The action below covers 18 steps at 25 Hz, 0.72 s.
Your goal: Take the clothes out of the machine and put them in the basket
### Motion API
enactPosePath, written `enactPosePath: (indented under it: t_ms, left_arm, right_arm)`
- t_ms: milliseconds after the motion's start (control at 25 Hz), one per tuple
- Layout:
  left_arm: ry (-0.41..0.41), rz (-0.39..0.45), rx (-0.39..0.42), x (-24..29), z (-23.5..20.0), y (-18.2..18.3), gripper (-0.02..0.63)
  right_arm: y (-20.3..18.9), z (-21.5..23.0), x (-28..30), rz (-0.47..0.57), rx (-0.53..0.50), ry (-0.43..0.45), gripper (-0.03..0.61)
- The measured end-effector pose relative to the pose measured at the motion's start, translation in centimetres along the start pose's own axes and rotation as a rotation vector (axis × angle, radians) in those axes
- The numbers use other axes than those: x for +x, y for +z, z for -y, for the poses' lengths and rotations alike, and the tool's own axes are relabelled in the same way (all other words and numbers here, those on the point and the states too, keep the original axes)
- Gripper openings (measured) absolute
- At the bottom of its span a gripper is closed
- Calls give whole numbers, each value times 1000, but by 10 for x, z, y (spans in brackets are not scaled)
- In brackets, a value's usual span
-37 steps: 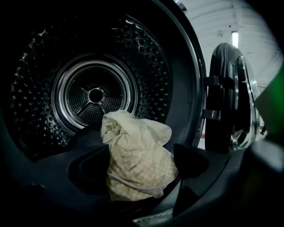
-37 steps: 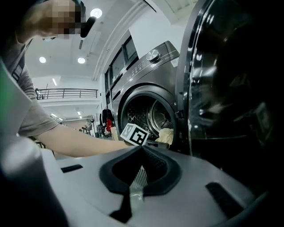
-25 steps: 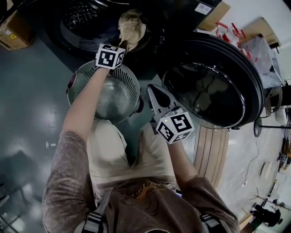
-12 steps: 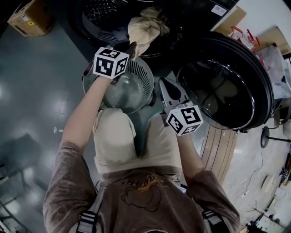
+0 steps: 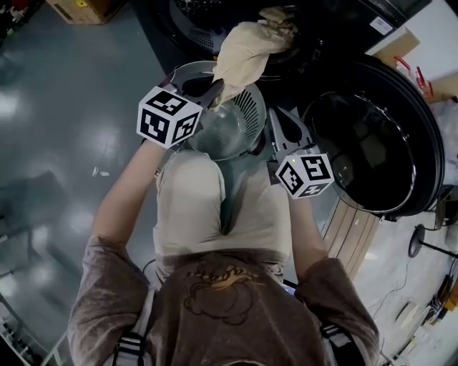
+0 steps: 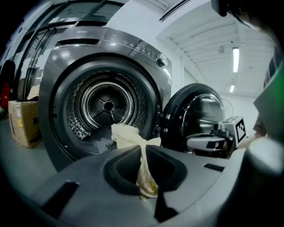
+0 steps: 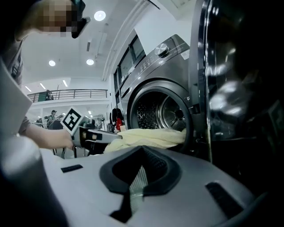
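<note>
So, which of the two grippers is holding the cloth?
The left gripper: its fingers pinch the cream cloth. The right gripper is shut on nothing.

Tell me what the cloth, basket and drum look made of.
Cloth: soft woven fabric, cream and matte; it drapes and creases. Basket: grey with a slotted wall and a glossy inside; could be plastic or metal, unclear. Drum: bare metal, likely stainless steel, going by the bright reflections and rows of punched holes.

The cloth (image 5: 247, 46) seems to end hidden inside the dark machine (image 5: 187, 21).
</note>
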<state>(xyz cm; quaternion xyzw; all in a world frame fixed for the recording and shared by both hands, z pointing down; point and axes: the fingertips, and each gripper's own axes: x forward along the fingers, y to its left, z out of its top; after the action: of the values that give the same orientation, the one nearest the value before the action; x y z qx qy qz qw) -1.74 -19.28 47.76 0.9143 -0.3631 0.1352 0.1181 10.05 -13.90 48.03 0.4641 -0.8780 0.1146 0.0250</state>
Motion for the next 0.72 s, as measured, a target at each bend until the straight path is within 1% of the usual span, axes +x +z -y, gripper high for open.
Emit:
enactPosePath:
  t_ms: [120,200,400,440,480,520,560,600,720]
  left_arm:
    - [5,7,-25,-27,4,0,32]
    - [25,3,-31,-41,1,-2,32]
    - [58,-8,-62,-49,-7,-12,42]
    - [60,-6,-67,-47,-8,-13,64]
    - [60,-5,-69,-44,-9,-14,117]
    - [58,-6,-68,-41,-9,-14,195]
    - [55,-9,-63,-37,-10,-15,226]
    - [52,-12,-57,-32,-11,-15,232]
    - [43,-13,-41,-15,-14,-11,278]
  right_arm:
    - [-4,-3,7,-8,7,17,-3]
    - [-6,-5,11,-14,10,28,-3]
    - [-7,-8,17,-16,13,46,-3]
    - [-7,-8,17,-14,15,48,-3]
    - [-7,-8,18,-13,16,50,-3]
    - [-7,-8,18,-13,16,51,-3]
    - [-7,-8,19,-13,17,51,-3]
    - [-7,-7,19,-13,19,50,-3]
    - [-6,-7,17,-9,26,43,-3]
